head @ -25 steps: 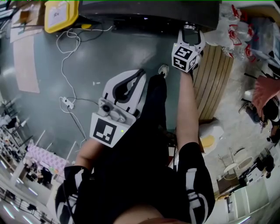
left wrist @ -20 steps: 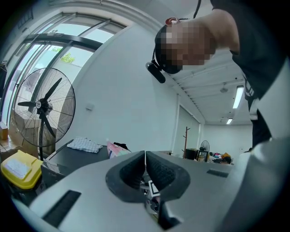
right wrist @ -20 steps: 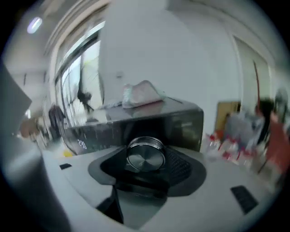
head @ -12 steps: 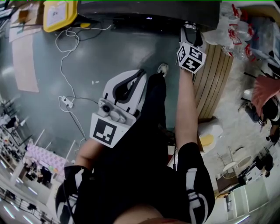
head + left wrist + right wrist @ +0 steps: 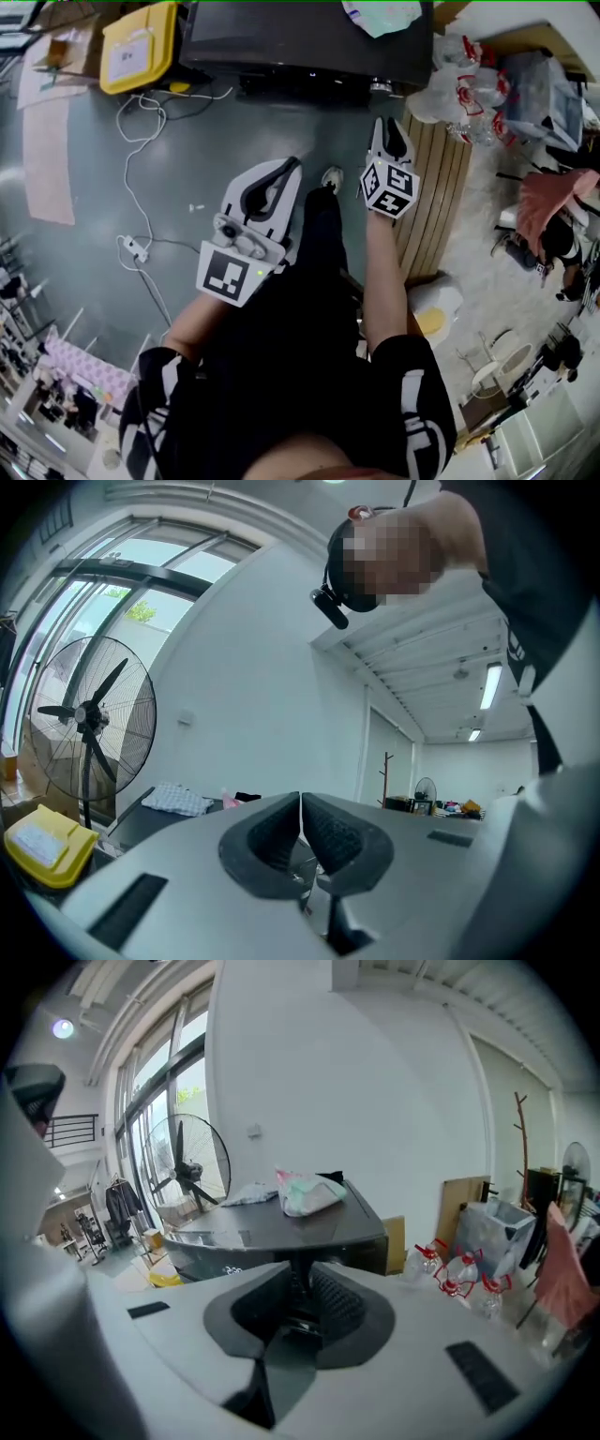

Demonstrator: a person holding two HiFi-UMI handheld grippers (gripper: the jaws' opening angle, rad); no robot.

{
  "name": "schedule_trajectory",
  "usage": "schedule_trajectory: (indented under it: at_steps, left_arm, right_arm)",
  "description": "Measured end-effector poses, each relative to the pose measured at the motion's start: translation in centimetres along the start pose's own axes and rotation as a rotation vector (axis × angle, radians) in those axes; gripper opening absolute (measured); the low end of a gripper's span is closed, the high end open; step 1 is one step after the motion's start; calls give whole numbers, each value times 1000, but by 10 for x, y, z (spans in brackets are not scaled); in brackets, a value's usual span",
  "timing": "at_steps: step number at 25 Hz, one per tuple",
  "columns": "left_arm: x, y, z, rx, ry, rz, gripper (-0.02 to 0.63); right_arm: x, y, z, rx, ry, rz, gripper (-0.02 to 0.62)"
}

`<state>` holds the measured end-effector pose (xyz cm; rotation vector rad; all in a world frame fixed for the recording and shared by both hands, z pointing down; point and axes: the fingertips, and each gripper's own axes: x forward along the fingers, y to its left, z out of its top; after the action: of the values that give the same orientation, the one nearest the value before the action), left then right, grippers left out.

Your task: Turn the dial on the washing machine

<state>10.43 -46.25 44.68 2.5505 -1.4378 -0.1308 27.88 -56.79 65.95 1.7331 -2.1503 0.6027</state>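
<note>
The right gripper (image 5: pixel 302 1274), its jaws just narrowed to a slit around nothing, points at the washing machine (image 5: pixel 281 1224) beyond without touching it (the left gripper (image 5: pixel 301 803) is pinched shut, empty).

The washing machine (image 5: pixel 281 37) is black, the box (image 5: pixel 139 45) yellow.

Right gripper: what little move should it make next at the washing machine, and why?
Probably reach forward toward the front of the washing machine and open wider. The right gripper hangs short of the machine. Its jaws have just been closing to a narrow gap and nothing is between them, so it cannot turn anything from here.
</note>
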Motion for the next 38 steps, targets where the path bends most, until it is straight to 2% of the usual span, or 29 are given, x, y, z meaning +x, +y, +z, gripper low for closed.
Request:
schedule_trajectory:
  at_steps: [2,6,10,14,22,38]
  left_arm:
    - [-10,-5,25,11,-14,0,25]
    - [-37,-15,69,33,-41,-10,25]
    - [-58,-21,98,54,-58,-14,25]
    - [-70,-25,111,51,-76,-2,25]
    - [-73,-23,123,56,-96,7,25]
    - [-64,-20,127,53,-100,24,25]
  right_arm:
    - [-41,16,31,4,-28,20,60]
    - [-122,50,86,8,-56,44,29]
    - [-188,85,135,14,-142,104,26]
    - [-230,105,161,-4,-207,133,25]
    - [-244,113,165,-43,-215,120,25]
    - [-233,108,169,-47,-209,132,25]
